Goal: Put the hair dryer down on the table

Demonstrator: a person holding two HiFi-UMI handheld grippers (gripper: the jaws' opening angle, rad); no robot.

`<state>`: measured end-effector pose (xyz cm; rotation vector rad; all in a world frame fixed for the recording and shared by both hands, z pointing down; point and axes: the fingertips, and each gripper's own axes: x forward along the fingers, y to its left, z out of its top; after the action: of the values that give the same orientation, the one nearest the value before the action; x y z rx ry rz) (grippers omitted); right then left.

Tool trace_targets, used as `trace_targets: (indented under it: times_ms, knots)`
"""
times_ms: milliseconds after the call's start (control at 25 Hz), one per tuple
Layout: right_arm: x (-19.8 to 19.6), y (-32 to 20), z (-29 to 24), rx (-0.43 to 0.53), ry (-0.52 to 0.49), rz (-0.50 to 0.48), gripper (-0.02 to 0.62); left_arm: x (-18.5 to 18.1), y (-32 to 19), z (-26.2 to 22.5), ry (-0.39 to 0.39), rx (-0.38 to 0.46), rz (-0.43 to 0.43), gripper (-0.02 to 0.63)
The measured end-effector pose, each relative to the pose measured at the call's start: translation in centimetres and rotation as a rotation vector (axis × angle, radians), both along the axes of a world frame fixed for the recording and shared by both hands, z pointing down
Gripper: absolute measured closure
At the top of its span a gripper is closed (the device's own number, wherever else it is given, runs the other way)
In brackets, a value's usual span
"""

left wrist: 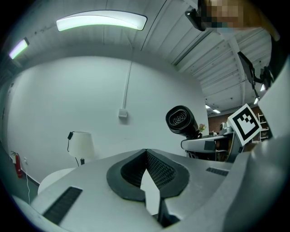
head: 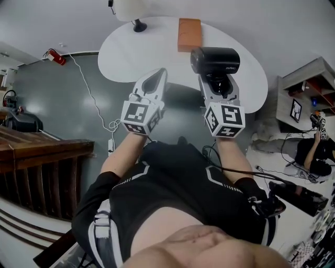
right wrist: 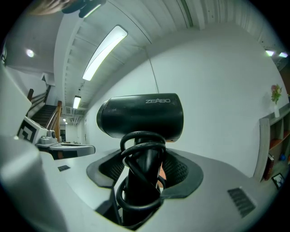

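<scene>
Just above frame centre, the right claw [head: 216, 82] was clenched on the hair dryer [head: 214, 60], which was held up and not resting on the white bench [head: 131, 49]. Wound cord [right wrist: 141, 149] hid most of its handle. The left claw [head: 156, 79] was closed on nothing. Farther up the frame, an orange box [head: 189, 34] lay on the bench, and a lamp [head: 132, 9] was cut off at the top edge.

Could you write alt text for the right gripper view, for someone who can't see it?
A black hair dryer, its cord wound round the handle, is held in the right gripper, whose jaws clamp the handle. Behind it are a white wall and a long ceiling light.
</scene>
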<state>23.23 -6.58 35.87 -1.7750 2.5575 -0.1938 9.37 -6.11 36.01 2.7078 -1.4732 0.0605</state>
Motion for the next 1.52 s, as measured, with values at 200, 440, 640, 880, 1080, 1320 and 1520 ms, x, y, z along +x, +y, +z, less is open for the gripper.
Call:
trace_targets:
  times_ms: [200, 440, 640, 880, 1080, 1320, 1520]
  knots:
    - [-2.7, -2.6, 0.9, -0.028, -0.007, 0.003, 0.322, -2.6, -2.6, 1.0, 0.0, -0.022, -0.013, 0.575]
    - [-6.2, -6.1, 2.1, -0.056, 0.009, 0.027, 0.322, -5.3, -6.7, 1.6, 0.016, -0.018, 0.028, 0.575]
    - [-9.6, -9.4, 3.4, -0.09, 0.008, 0.103, 0.322, -8.6, -10.4, 2.0, -0.029, -0.008, 0.107, 0.575]
    - [-13.4, -13.2, 5.5, -0.154, 0.0, 0.163, 0.322, -13.3, -15.0, 4.1, -0.007, -0.07, 0.126, 0.574]
    - [-16.3, -15.6, 7.3, -0.197, -0.016, 0.191, 0.322, -16.3, -17.9, 6.4, -0.031, -0.09, 0.144, 0.575]
    - [-19.7, -18.1, 10.0, -0.256, -0.013, 0.238, 0.322, -20.3, -21.3, 10.0, -0.034, -0.164, 0.144, 0.575]
    - [-21.7, -20.2, 12.3, -0.311, -0.013, 0.282, 0.322, -22.1, -23.1, 11.8, -0.045, -0.192, 0.175, 0.575]
